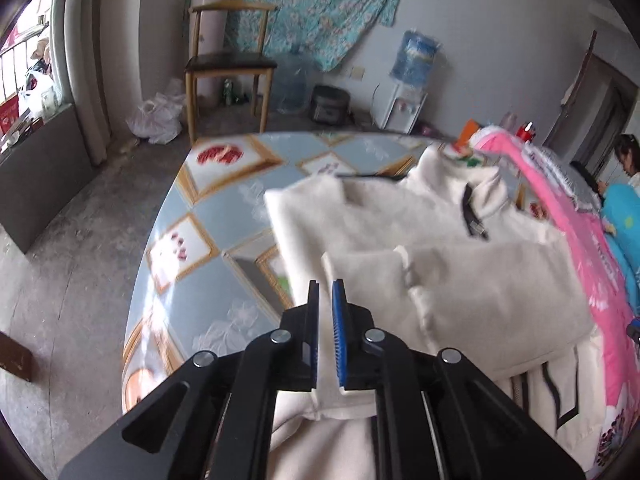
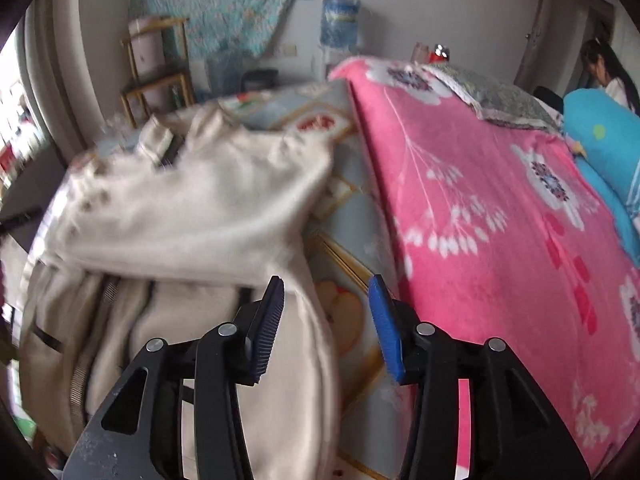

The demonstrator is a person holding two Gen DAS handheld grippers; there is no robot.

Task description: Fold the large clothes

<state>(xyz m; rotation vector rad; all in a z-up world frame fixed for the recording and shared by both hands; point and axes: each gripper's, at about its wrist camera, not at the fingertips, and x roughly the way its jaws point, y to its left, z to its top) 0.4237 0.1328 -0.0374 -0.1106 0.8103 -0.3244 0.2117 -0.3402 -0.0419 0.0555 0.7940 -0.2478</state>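
Cream jacket (image 1: pixel 400 224) lies on patterned surface (image 1: pixel 224 236), sleeve folded across body. Left hand-held gripper (image 1: pixel 326 292) nearly closed, pinching jacket hem fold. Right hand-held gripper (image 2: pixel 326 292) about half open, nothing between jaws, over jacket's right edge. Pink blanket (image 2: pixel 500 208) right of jacket. Water jug (image 1: pixel 294 80) on floor beyond jacket, contents unclear.

Motion blurs the cream jacket (image 2: pixel 192 200); its hem runs off-frame.

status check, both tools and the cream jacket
Left tool shut on cream jacket edge. Right tool open, empty. Pink blanket alongside.
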